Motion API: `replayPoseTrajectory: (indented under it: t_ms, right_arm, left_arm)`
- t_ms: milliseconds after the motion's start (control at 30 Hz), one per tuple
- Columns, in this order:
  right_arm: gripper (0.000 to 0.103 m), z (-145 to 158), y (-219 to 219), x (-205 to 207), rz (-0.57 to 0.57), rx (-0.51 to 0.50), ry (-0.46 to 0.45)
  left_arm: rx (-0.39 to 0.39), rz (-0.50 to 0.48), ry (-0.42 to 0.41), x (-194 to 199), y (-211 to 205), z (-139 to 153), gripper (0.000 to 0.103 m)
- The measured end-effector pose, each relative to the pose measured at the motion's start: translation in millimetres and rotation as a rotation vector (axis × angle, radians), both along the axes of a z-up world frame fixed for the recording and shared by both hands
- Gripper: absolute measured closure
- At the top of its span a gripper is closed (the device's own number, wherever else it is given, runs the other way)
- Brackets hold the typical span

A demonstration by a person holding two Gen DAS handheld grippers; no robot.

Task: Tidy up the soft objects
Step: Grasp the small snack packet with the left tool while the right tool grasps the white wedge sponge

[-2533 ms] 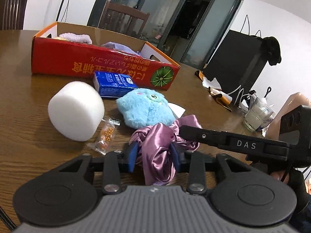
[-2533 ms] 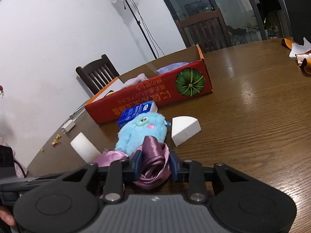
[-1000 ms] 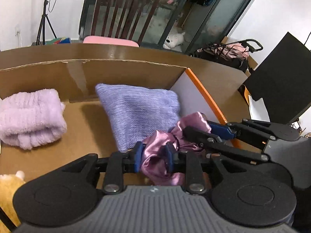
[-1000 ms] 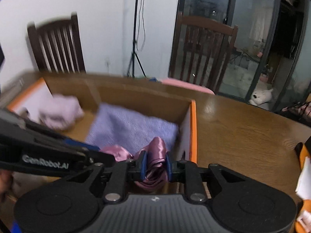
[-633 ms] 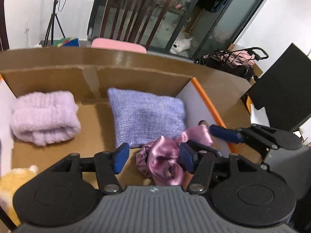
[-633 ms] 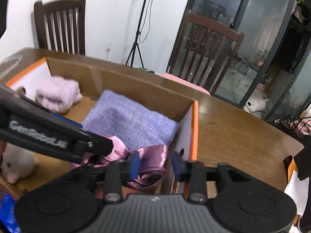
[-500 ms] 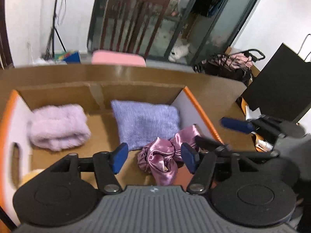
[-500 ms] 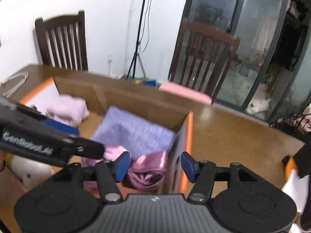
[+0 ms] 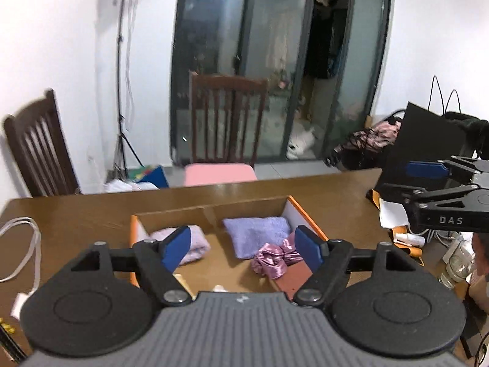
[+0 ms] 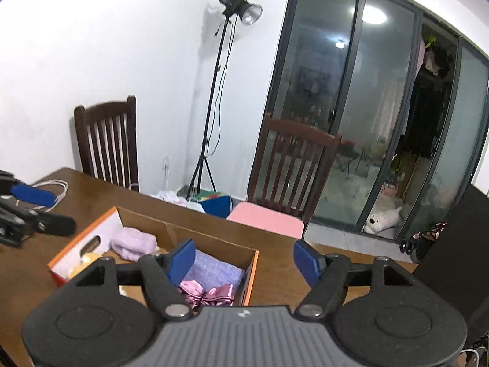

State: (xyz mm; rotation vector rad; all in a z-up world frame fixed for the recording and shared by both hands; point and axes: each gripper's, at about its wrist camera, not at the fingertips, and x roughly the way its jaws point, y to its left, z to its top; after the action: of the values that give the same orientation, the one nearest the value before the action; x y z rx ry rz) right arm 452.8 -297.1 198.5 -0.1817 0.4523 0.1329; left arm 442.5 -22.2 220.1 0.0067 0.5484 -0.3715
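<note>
- Brown wooden tabotop [image 9: 76, 223] bearing open cardboard box [image 9: 302, 214]; pink satin scrunchie [image 9: 272, 260] lying inside, near right wall, touching lilac knit cloth [image 9: 256, 235].
- Left hand-held gripper [image 9: 243, 247] above box, jaws opening, empty, scrunchie well below.
- Right hand-held gripper [image 10: 244, 260] likewise opening, empty.
- Partly hidden behind left pad: pale purple fluffy roll [image 9: 195, 244].
- Beyond: wooden chair [image 9: 226, 128].
</note>
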Motion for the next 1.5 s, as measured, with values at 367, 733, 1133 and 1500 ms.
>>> replayPoseTrajectory:
  t_ms: [367,733,1133,1500]
  right_arm:
    - [0.018,-38,0,-99,0.090,0.109,-0.134]
    - [0.018,-148,16,-191,0.139,0.173,-0.006]
    - [0.019,-202,7,-215,0.048,0.223,0.111]
    - [0.022,-208,-4,-146,0.000,0.271,0.110]
  left_arm:
    - [0.015,0.084,-0.168,-113,23,-49,0.013]
    - [-0.004,0.164,-0.062,-196,42,-148,0.011]
    - [0.018,0.088,0.076,-191,16,-202,0.021]
    - [-0.007,0.093,0.122,-144,-18,-214,0.052]
